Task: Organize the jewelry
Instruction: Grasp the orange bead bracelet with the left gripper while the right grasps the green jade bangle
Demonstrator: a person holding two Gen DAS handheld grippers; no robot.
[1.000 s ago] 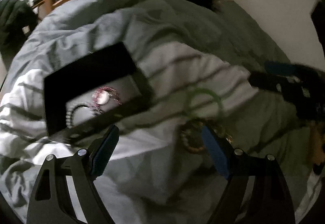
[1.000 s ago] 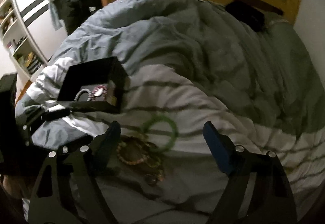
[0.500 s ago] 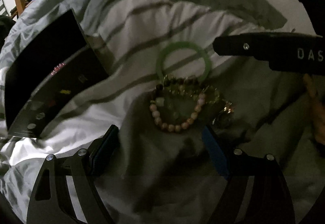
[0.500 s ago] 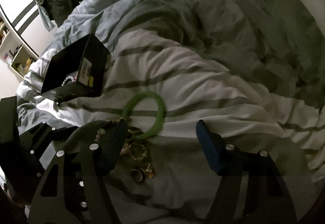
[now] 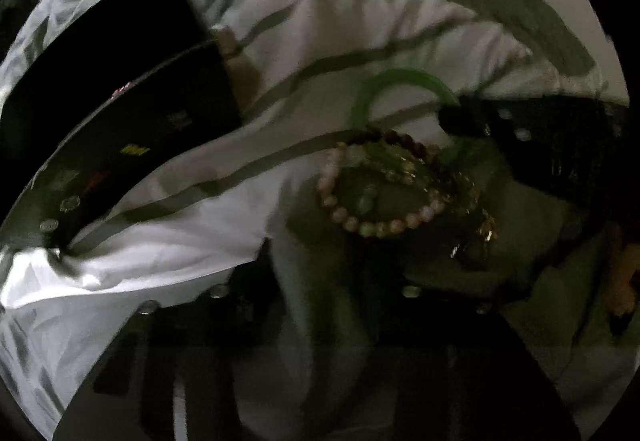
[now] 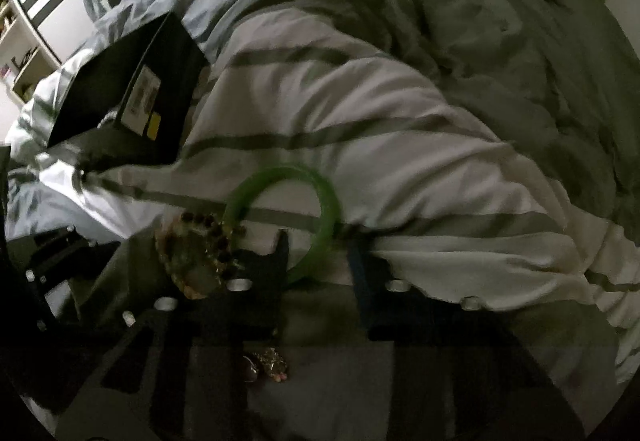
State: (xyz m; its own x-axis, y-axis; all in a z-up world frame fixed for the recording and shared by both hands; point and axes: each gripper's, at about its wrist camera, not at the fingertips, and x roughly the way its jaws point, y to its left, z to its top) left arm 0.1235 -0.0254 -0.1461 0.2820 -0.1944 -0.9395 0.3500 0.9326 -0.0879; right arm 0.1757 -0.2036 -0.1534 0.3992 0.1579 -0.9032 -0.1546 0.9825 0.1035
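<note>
Right gripper (image 6: 318, 255) fingers apart around green bangle's (image 6: 280, 177) near rim on the bed — could snag the beaded bracelets (image 6: 192, 245) touching it. Left fingers: can't tell, too dark.

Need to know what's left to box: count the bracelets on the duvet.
3: green bangle farthest, straddled by the right tool; dark beaded bracelet just nearer; pink beaded bracelet nearest. The tangle may hide more.
</note>
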